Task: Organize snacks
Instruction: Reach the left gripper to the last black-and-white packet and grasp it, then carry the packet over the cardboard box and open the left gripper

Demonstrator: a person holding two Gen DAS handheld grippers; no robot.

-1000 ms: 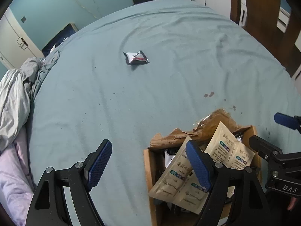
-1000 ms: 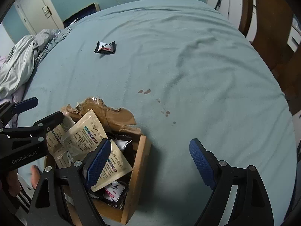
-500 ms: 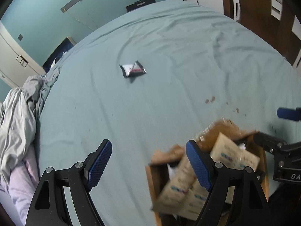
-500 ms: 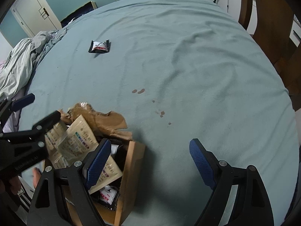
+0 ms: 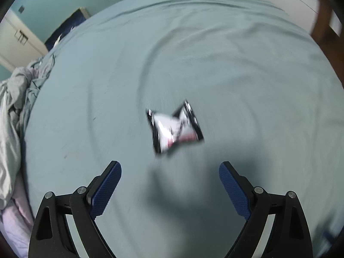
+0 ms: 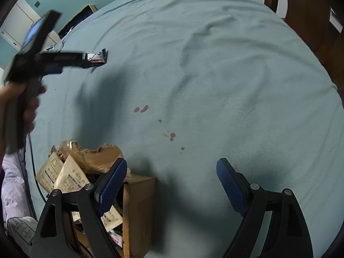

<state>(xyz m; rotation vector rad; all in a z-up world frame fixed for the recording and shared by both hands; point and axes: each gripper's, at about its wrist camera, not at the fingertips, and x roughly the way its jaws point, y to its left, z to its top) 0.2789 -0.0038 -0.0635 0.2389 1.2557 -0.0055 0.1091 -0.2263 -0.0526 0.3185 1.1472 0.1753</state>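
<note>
A small black, white and red snack packet (image 5: pixel 175 126) lies on the blue-green bedsheet (image 5: pixel 236 75), just ahead of my open, empty left gripper (image 5: pixel 170 185). In the right wrist view the same packet (image 6: pixel 96 57) shows at the far left, partly behind the blurred left gripper body (image 6: pixel 43 62). My right gripper (image 6: pixel 169 182) is open and empty, over the sheet beside a torn cardboard box (image 6: pixel 137 206) that holds beige sachets (image 6: pixel 71 178) and dark packets.
Crumpled grey and lilac bedding (image 5: pixel 13 111) lies at the left edge. Small brown stains (image 6: pixel 142 109) mark the sheet. Wooden furniture (image 6: pixel 309 10) stands at the right, white cupboards (image 5: pixel 19 40) at the far left.
My left gripper has moved away from the box, forward across the bed to the lone packet, which now lies close before it. The right gripper has stayed by the box.
</note>
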